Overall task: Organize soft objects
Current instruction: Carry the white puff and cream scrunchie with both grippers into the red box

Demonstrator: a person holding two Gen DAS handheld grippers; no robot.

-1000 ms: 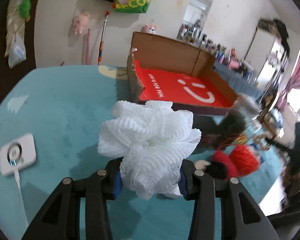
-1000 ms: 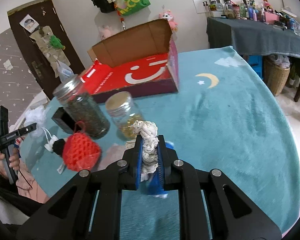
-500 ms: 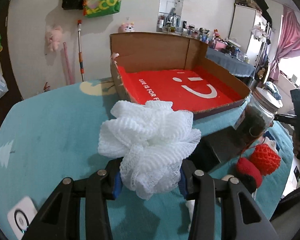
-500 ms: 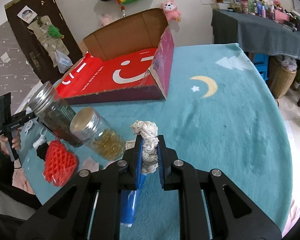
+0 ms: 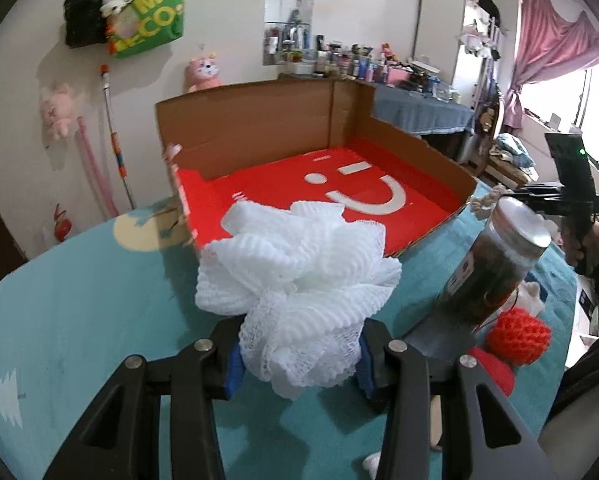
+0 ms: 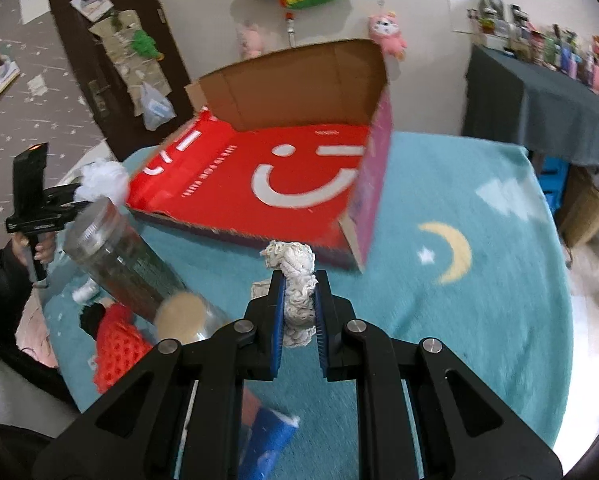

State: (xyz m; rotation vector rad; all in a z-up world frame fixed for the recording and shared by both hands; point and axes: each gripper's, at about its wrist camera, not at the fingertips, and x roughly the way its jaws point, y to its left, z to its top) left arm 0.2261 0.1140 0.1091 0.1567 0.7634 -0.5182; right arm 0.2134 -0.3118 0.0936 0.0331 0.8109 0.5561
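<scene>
The carry step is in hand, with both soft things lifted and aimed at the open red-floored box (image 5: pixel 339 184). The left gripper (image 5: pixel 299 364) has its fingers clenched on the white mesh puff (image 5: pixel 299 280), held above the teal-covered counter (image 5: pixel 79 300) just short of the box's near edge. The right gripper (image 6: pixel 298 312) pinches the cream knitted rope piece (image 6: pixel 295 280) before the box's open front. Next, each load needs carrying over the rim, clear of the dark jar (image 5: pixel 495 264), before the fingers let go.
</scene>
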